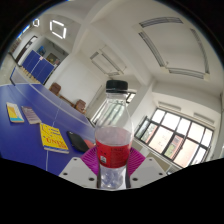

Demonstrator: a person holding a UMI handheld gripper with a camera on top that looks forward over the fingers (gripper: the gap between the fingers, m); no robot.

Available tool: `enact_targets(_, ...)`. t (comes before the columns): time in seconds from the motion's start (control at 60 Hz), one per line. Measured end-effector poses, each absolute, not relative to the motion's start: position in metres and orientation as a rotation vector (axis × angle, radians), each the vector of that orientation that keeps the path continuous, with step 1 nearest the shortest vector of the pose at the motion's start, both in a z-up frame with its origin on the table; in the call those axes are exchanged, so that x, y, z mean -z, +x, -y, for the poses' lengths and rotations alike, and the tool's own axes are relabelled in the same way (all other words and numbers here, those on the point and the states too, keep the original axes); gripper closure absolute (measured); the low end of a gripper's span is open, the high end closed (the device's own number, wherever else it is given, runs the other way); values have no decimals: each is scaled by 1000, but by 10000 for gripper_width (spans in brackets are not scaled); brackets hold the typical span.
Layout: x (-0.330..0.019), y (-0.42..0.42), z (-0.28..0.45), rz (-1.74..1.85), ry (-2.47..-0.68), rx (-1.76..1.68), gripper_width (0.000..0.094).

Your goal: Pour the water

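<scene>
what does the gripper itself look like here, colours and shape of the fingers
Only the finger ends of the gripper show. Each finger carries a magenta-pink pad on its inner face, with pale grey or white angular finger bodies below. No cables, markings, hand or sleeve are visible.

Handheld two-finger gripper point(112, 172), only partly visible. Fingers point(76, 172) pale grey to white, flat-faced, angular in outline, with dark edges at the outer sides. Inner faces lined with magenta pads point(91, 158) (colour uniform, no pattern discernible). Second finger similarly pale, its pad showing as a narrow magenta strip. No cables, screws or markings discernible on the exposed parts. No hand, sleeve or skin of the person visible.
</scene>
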State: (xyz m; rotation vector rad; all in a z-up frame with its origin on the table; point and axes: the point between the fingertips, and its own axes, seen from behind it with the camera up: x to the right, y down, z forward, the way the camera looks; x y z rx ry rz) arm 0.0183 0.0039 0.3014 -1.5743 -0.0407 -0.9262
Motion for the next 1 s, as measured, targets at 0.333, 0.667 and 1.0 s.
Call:
enact_targets(0.333, -459, -268, -19, 797, -1041, 1539, 617)
enact_targets(0.667, -296, -533, -47, 1712, -467, 1695, 612)
enact_targets(1.0, -262, -553, -47, 1757, -553, 1657, 615)
